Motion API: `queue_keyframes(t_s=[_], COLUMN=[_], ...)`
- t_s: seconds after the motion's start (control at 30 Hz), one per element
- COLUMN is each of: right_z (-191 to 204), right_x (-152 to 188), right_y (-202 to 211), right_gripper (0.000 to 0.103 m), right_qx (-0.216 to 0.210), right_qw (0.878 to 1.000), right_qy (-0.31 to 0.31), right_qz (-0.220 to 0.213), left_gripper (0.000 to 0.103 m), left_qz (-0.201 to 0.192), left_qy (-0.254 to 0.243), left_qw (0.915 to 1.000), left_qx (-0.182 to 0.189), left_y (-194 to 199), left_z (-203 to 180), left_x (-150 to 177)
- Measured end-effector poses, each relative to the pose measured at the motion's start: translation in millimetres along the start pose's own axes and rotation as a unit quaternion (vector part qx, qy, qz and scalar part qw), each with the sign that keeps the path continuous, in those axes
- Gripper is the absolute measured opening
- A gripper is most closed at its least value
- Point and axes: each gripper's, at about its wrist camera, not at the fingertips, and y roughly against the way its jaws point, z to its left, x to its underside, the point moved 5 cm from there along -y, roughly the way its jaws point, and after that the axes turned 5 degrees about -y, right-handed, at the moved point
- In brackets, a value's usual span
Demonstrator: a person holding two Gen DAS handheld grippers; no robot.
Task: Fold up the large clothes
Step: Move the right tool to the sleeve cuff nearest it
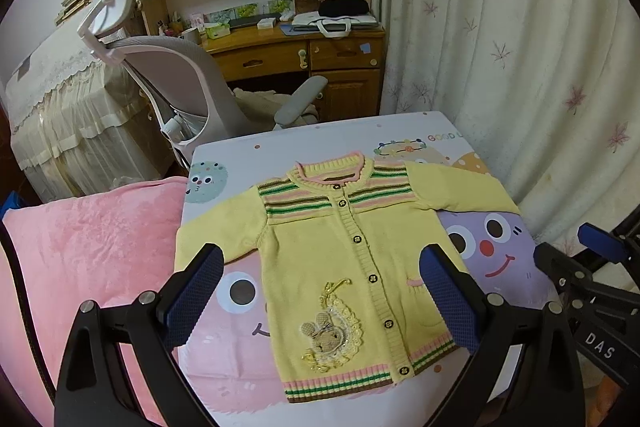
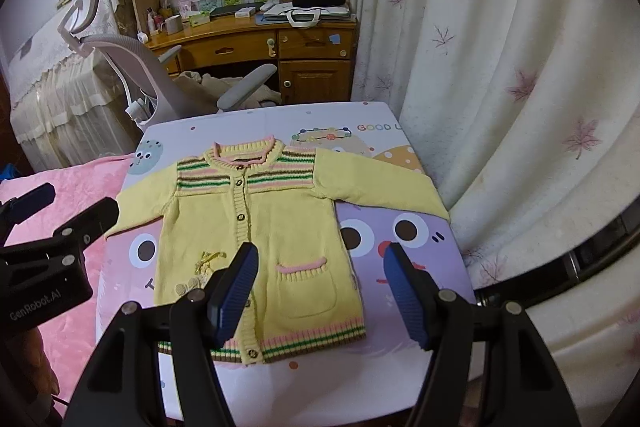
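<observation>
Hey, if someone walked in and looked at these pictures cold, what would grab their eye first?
Probably the yellow knitted cardigan with striped yoke and hem, spread flat and buttoned on the cartoon-printed table, sleeves out to both sides. Next, the open left gripper and open right gripper, their blue-padded fingers hovering over its lower half. A fluffy pink blanket lies left of the table.

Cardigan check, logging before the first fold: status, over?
Left gripper open, right gripper open, both above the hem, holding nothing. Yellow cardigan flat on the table, buttoned, sleeves spread. Nothing on it.
</observation>
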Motion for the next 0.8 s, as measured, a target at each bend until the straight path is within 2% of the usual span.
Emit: queue_keyframes(t_s=[0.13,0.37,0.67,0.8], right_z=[-26,-89,-154,-168], right_x=[-8,-20,-18,-14], right_y=[-17,-73,-172,-210], right_gripper=[0.066,0.066,0.065,0.060], right_qx=[-0.026,-0.033,-0.033,-0.040], right_qw=[1.000,0.997,0.987,0.981], right_qy=[-0.014,-0.071,-0.136,-0.162], right_qz=[0.001,0.022,0.074,0.098], left_gripper=[0.098,0.098,0.098,0.098], left_qz=[0.008,0.004,0.018,0.035], left_qy=[0.000,0.006,0.001,0.008], left_qw=[1.0000,0.9997,0.9998,0.9993], left_qx=[0.005,0.024,0.004,-0.010], left_y=[-13,-56,-167,-221], left_z=[-23,-76,-141,-157], left_x=[-11,-37,-66,-69])
